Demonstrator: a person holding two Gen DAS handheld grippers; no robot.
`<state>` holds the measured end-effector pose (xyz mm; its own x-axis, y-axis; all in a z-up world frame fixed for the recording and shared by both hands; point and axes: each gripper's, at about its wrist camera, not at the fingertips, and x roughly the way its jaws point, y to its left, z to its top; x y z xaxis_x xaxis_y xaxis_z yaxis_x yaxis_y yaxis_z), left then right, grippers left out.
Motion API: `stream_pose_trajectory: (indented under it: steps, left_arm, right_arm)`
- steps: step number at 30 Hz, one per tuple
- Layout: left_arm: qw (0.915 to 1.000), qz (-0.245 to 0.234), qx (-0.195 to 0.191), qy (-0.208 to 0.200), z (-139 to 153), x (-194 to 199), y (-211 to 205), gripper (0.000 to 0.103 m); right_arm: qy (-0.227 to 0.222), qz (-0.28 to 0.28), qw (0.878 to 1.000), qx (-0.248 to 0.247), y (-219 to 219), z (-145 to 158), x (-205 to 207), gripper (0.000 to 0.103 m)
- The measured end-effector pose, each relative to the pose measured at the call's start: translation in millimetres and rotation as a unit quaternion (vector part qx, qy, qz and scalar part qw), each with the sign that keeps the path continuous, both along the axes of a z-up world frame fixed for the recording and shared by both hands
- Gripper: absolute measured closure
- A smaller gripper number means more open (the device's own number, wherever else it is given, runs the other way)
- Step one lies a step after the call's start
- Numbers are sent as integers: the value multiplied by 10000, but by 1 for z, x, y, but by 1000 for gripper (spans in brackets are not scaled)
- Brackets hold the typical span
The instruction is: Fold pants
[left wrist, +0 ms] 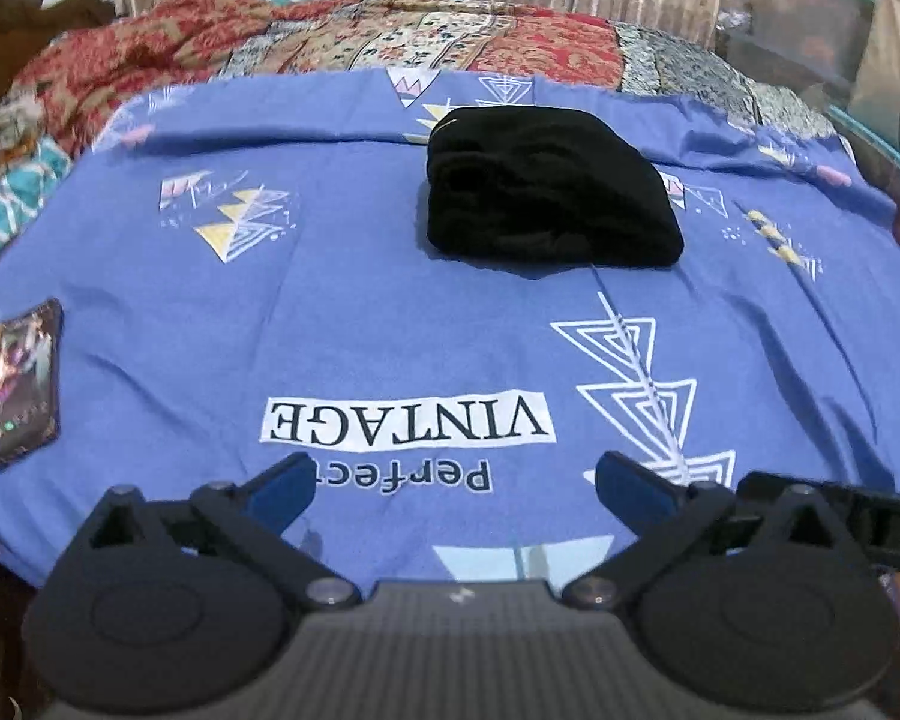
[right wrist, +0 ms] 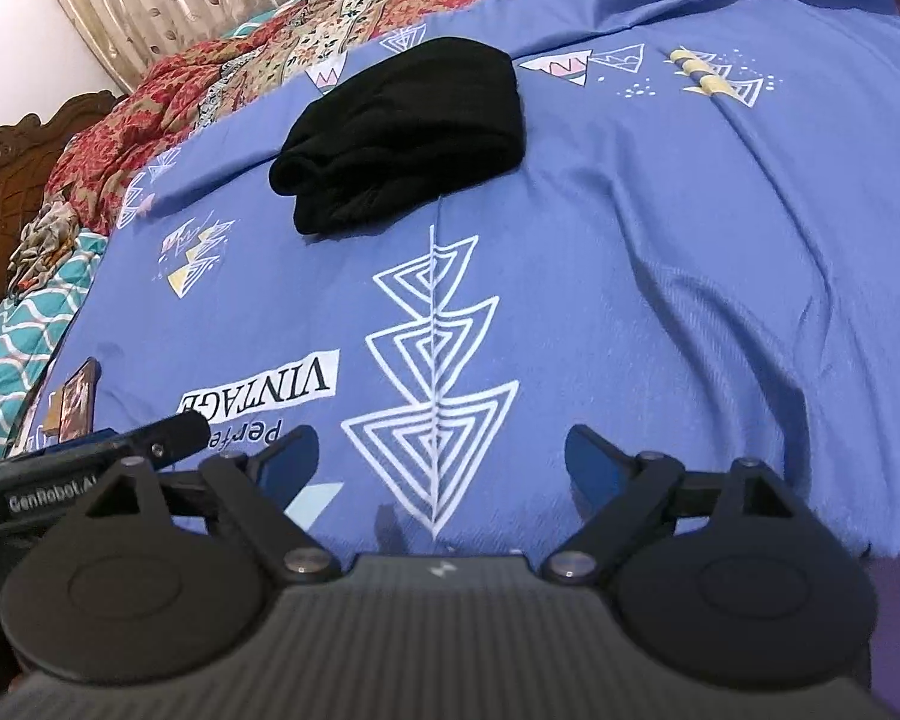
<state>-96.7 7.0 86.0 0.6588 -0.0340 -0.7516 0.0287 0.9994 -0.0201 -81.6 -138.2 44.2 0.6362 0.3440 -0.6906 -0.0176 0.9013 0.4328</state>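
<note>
The black pants (left wrist: 546, 192) lie folded in a compact bundle on the blue printed bedsheet (left wrist: 390, 312), far ahead of both grippers. They also show in the right wrist view (right wrist: 402, 132) at upper left of centre. My left gripper (left wrist: 453, 483) is open and empty, low over the near edge of the sheet. My right gripper (right wrist: 444, 459) is open and empty, also near the front edge. The left gripper's body (right wrist: 90, 462) shows at the lower left of the right wrist view.
A phone (left wrist: 27, 381) lies on the sheet at the left; it also shows in the right wrist view (right wrist: 78, 399). A red patterned quilt (left wrist: 342, 42) is bunched along the far side. A wooden headboard (right wrist: 6, 180) and teal bedding (right wrist: 24, 336) are at left.
</note>
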Motion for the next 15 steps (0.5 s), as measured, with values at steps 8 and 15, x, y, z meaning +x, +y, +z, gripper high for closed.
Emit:
stream_pose_trajectory:
  steps: [8, 15]
  left_arm:
    - [9997, 0, 244, 60, 2, -5, -7, 0]
    - [9983, 183, 507, 209, -2, -1, -9, 0]
  right_arm:
    - [9, -121, 9999, 14, 6, 1, -7, 9]
    - [78, -120, 9999, 3, 16, 0, -11, 8]
